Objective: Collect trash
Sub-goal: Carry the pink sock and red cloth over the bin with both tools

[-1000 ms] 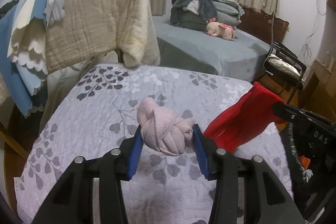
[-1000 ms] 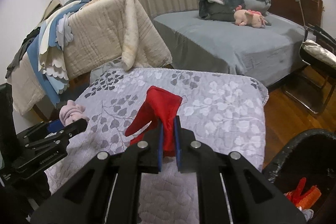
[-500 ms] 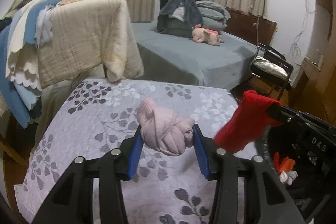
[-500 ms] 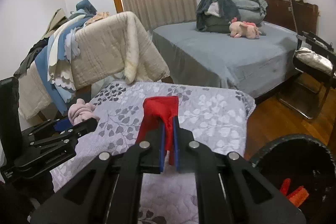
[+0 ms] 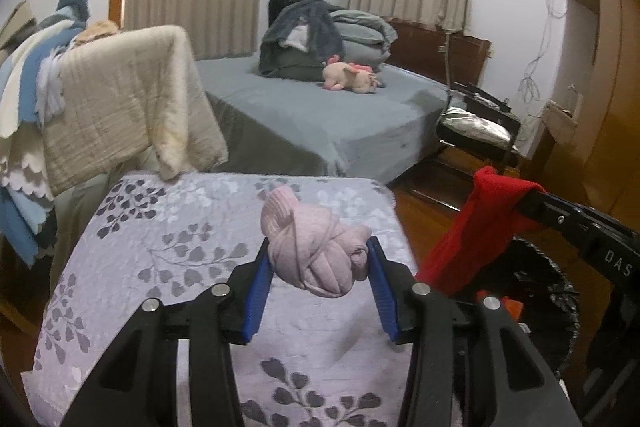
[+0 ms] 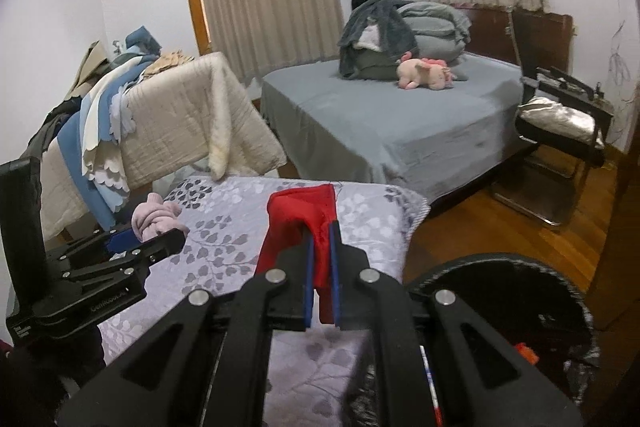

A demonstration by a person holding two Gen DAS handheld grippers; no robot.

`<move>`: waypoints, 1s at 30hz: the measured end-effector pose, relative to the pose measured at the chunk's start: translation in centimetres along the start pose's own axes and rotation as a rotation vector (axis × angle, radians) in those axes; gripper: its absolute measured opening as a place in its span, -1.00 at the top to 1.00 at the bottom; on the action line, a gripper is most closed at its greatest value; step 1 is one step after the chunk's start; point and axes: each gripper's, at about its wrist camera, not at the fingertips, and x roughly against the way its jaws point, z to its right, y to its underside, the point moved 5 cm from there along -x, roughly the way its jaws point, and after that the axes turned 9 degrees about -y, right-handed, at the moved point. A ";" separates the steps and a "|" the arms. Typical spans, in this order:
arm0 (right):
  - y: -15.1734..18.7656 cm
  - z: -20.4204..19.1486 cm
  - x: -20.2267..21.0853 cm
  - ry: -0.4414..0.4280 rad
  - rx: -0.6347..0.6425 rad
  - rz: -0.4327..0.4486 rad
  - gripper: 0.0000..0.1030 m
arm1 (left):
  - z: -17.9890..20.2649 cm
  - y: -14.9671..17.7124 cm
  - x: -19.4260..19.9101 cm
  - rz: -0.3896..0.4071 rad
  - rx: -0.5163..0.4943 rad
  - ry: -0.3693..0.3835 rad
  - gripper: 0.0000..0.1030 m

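Note:
My left gripper (image 5: 318, 259) is shut on a knotted pink sock bundle (image 5: 316, 255), lifted above the floral quilt (image 5: 160, 247). In the right wrist view that bundle (image 6: 154, 219) shows at the left, clamped in the left gripper (image 6: 140, 243). My right gripper (image 6: 320, 255) is shut on a red cloth (image 6: 300, 223) that droops over its fingers. The same red cloth (image 5: 472, 231) hangs at the right of the left wrist view. A black-lined bin (image 6: 508, 291) stands low at the right, with orange scraps (image 6: 524, 351) inside it. The bin (image 5: 552, 291) also shows beside the left gripper.
A beige blanket (image 5: 120, 107) and blue-and-white cloths (image 5: 20, 107) hang over a rack on the left. Behind is a grey bed (image 6: 380, 123) with piled bedding and a pink plush toy (image 6: 424, 73). A black chair (image 6: 568, 131) stands on the wooden floor (image 6: 500, 223) at the right.
Both grippers have risen and moved right with their loads. The red cloth now hangs past the quilt's edge, and the bin has come further into view.

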 end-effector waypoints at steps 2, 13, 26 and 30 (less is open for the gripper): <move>0.0 0.8 1.1 0.019 -0.004 0.007 0.88 | 1.0 -0.3 0.4 0.007 -0.010 0.017 0.11; 1.2 5.9 6.2 0.128 -0.045 0.025 0.88 | 7.5 -0.7 1.3 0.028 -0.080 0.110 0.11; 4.6 12.4 10.2 0.275 -0.121 0.009 0.88 | 14.9 1.2 0.4 0.010 -0.152 0.210 0.11; 5.9 14.1 10.9 0.309 -0.146 -0.003 0.88 | 17.4 2.2 -0.2 0.002 -0.180 0.247 0.11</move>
